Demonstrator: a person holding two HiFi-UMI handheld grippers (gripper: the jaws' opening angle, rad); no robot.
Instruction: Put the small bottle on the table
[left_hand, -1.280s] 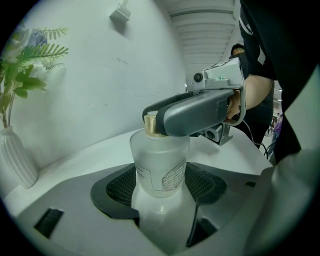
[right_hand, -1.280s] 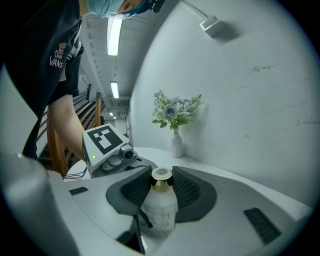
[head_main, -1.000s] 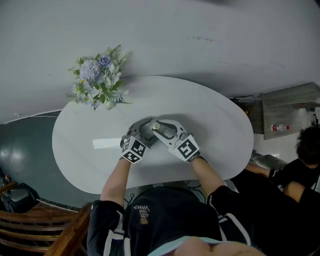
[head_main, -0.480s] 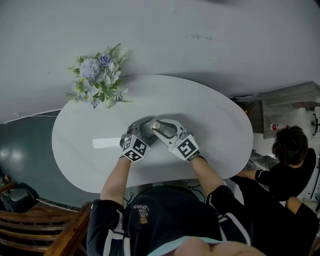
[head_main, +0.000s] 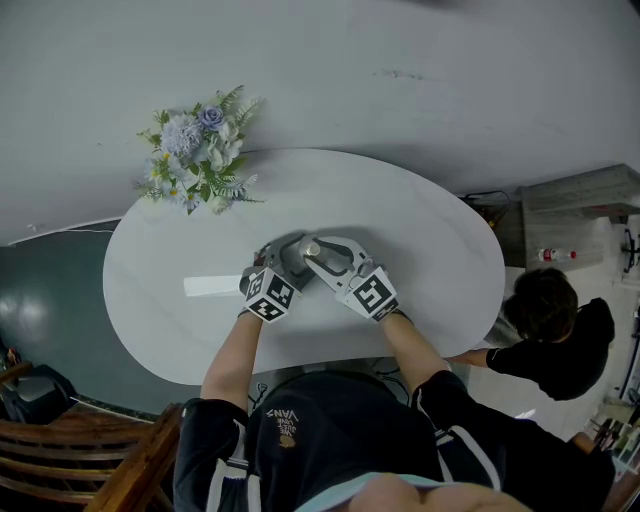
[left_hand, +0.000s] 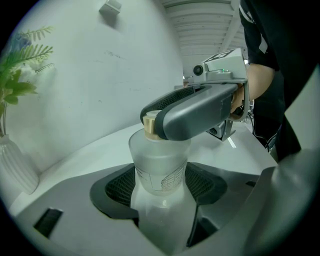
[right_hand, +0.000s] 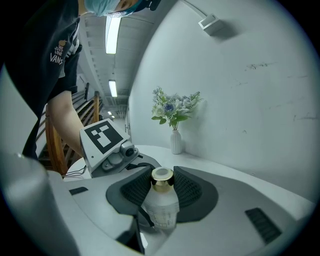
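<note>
We are holding the bottle (left_hand: 159, 165) in the left hand-held gripper (left_hand: 160, 186). The right hand-held gripper (right_hand: 161, 189) is clamping its gold cap (right_hand: 162, 178).

The head camera looks steeply down on the white table (head_main: 420, 220). Each gripper camera sits close behind its jaws, facing the other; both show the small bottle (left_hand: 159, 165).
</note>
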